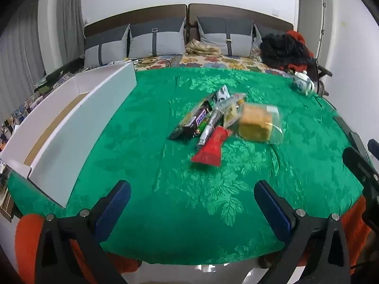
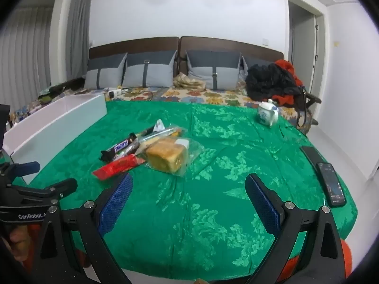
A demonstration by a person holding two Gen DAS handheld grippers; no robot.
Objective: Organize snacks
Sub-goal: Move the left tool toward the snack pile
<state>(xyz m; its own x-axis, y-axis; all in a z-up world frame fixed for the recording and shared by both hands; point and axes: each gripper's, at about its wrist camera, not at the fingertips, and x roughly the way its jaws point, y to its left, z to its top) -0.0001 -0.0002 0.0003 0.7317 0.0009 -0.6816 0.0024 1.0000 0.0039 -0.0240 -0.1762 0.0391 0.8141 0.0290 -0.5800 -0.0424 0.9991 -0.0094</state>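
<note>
the snack pile (image 1: 220,120) sits at centre frame on the green cloth (image 1: 165,213), its wrappers overlapping so several lower packets are hard to make out; a snickers bar (image 1: 197,122), a red packet (image 1: 209,150) and a bagged bread loaf (image 1: 257,124) read clearly. the white box (image 1: 71,127) at the left of the frame is cut off at the edge; only a brown floor shows inside, the rest of its interior hidden by the near wall. the left gripper (image 1: 191,203) and right gripper (image 2: 188,198) both hang spread wide over bare cloth, grasping nothing. two phones (image 2: 330,184) lie at the right edge, a teapot (image 2: 267,114) upper right.
</note>
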